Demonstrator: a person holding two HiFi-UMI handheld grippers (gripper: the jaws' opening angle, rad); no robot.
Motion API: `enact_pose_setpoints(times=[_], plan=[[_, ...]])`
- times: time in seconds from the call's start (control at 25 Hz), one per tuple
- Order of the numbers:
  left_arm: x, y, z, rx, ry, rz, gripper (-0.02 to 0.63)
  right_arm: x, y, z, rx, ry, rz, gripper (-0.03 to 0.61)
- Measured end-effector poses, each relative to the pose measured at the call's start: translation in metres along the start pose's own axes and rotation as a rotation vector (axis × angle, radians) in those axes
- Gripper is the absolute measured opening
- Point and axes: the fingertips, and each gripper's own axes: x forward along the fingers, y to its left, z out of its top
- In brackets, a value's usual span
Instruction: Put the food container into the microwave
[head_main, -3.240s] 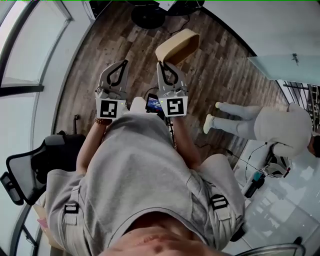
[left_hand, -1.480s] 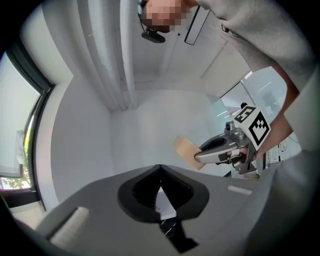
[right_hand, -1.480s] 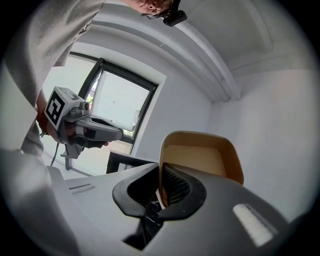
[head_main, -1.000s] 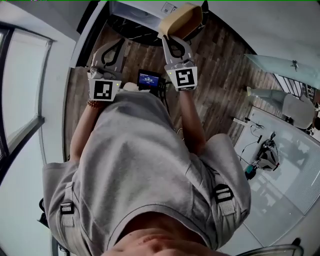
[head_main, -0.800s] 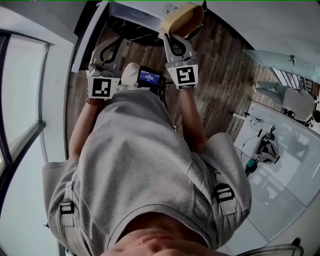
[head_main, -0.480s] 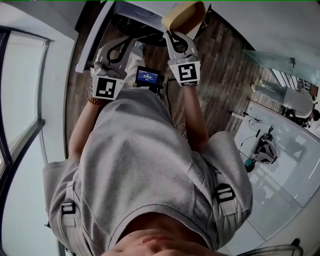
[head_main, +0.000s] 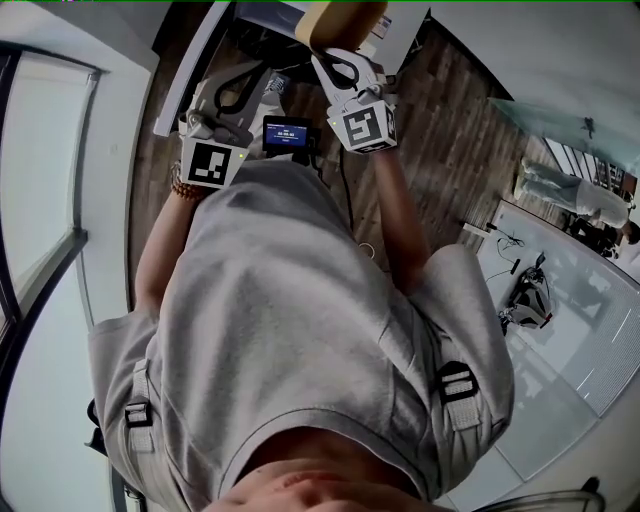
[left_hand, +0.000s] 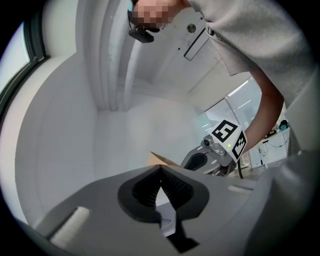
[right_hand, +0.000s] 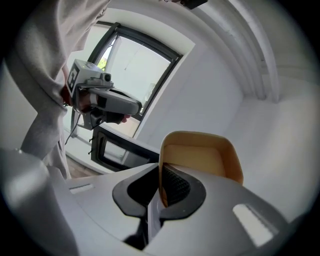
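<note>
OK, we have the right gripper (right_hand: 161, 181) jaws pinching one side wall of the tan food container (right_hand: 201, 152). It is held in the air with its open side facing that camera. Left gripper (left_hand: 160, 172) jaws are pressed together, nothing between them. In the right gripper view the microwave (right_hand: 116, 149) sits lower left of the container, apart from it. We can't tell its door state.

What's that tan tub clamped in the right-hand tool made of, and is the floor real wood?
The food container looks like thin moulded plastic or pressed fibre with a matte tan finish: thin rim, rounded corners, no shine. I can't tell which of the two it is. The floor looks like wood or wood-look laminate: brown planks with grain streaks and staggered joints.
</note>
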Motion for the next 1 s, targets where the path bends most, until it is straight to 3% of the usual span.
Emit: enact_pose_setpoints(times=[0.28, 0.56, 0.84, 1.0], plan=[[-0.002, 0.0, -0.001, 0.015, 0.015, -0.003, -0.002, 0.013, 0.036, -0.005, -0.082, -0.049, 0.205, 0.028], [-0.001, -0.008, -0.028, -0.061, 0.102, -0.027, -0.002, 0.025, 0.076, -0.018, -0.186, -0.024, 0.403, 0.028], [-0.003, -0.009, -0.036, -0.082, 0.14, -0.027, -0.002, 0.034, 0.113, -0.052, -0.187, 0.049, 0.609, 0.028], [-0.004, -0.007, -0.04, -0.079, 0.15, -0.03, -0.002, 0.045, 0.122, -0.071, -0.161, 0.097, 0.684, 0.028]])
